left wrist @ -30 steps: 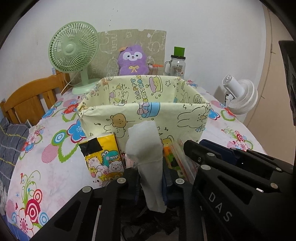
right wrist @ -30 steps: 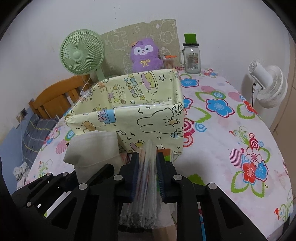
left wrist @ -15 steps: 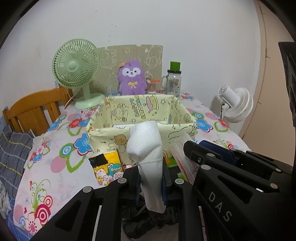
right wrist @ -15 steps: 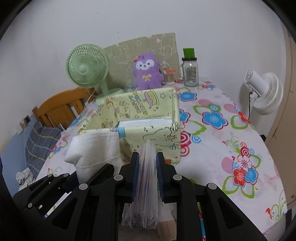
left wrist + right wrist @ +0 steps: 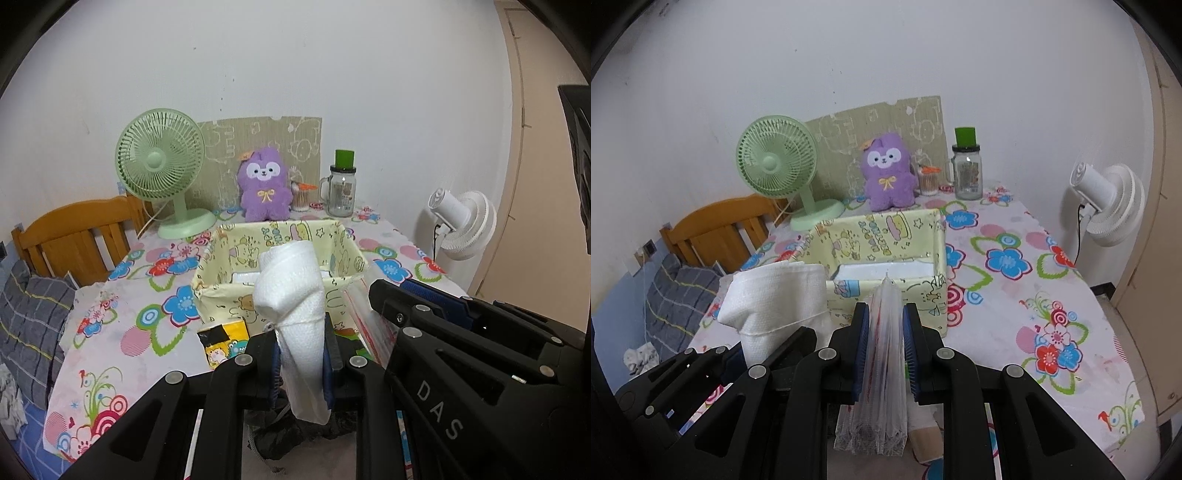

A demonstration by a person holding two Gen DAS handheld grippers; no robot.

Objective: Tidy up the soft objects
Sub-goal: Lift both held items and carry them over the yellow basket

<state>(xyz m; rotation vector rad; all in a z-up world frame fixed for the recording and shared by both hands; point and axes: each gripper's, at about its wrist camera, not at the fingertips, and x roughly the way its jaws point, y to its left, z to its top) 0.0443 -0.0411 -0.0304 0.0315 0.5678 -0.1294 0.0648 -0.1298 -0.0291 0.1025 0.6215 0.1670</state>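
My left gripper (image 5: pixel 301 360) is shut on a rolled white towel (image 5: pixel 293 295) tied with string; it also shows in the right wrist view (image 5: pixel 775 299). My right gripper (image 5: pixel 885 350) is shut on a clear plastic bag pack (image 5: pixel 884 332), seen at the right in the left wrist view (image 5: pixel 360 314). Both are held up, in front of and above the yellow cartoon-print fabric box (image 5: pixel 221 254) (image 5: pixel 886 229), which holds a flat white item (image 5: pixel 882 270). A yellow tissue pack (image 5: pixel 223 341) lies in front of the box.
The floral tablecloth (image 5: pixel 1015 295) covers the table. At the back stand a green fan (image 5: pixel 160 173), a purple plush (image 5: pixel 264 184), a glass jar with green lid (image 5: pixel 343 184) and a cotton swab pot (image 5: pixel 928 181). A white fan (image 5: pixel 1108 203) is right, a wooden chair (image 5: pixel 74 236) left.
Both grippers have risen and drawn back from the box, keeping the towel and the bag pack. The box now looks smaller and its inside shows.
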